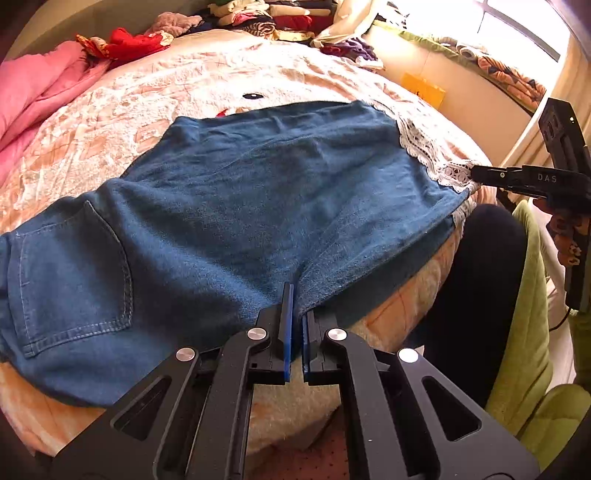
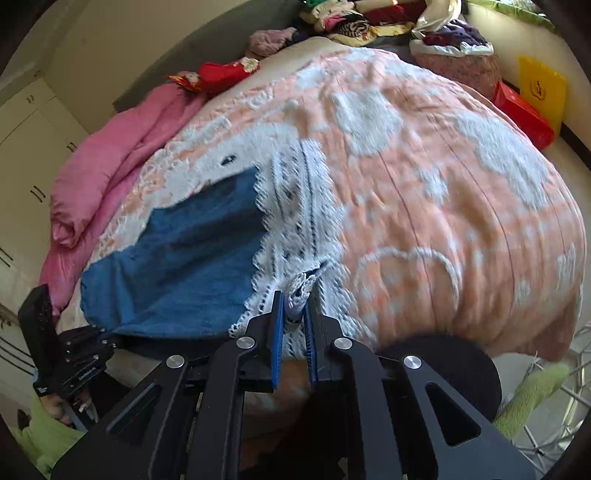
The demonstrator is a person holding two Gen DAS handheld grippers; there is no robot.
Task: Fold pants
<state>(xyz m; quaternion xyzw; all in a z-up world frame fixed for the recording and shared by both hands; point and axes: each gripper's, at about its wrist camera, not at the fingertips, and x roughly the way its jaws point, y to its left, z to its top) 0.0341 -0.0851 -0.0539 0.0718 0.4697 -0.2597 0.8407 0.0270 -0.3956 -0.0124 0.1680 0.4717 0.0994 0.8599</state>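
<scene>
Blue denim pants [image 1: 240, 206] lie spread across the bed, back pocket at the left, white lace hem [image 1: 424, 151] at the right. My left gripper [image 1: 297, 306] is shut on the near edge of the denim at mid-leg. My right gripper [image 2: 297, 306] is shut on the bunched white lace hem [image 2: 295, 221] at the near corner; it also shows in the left wrist view [image 1: 476, 173]. The pants [image 2: 184, 258] lie left of it in the right wrist view, with the left gripper [image 2: 107, 341] at their near edge.
The bed has a peach and white blanket [image 2: 424, 184]. A pink quilt [image 1: 33, 88] lies at the left. Piles of clothes [image 1: 280, 18] sit at the far end. A yellow bag [image 2: 541, 92] and red box [image 2: 522, 112] stand by the wall. My dark-clothed knee [image 1: 476, 288] is at the bed's edge.
</scene>
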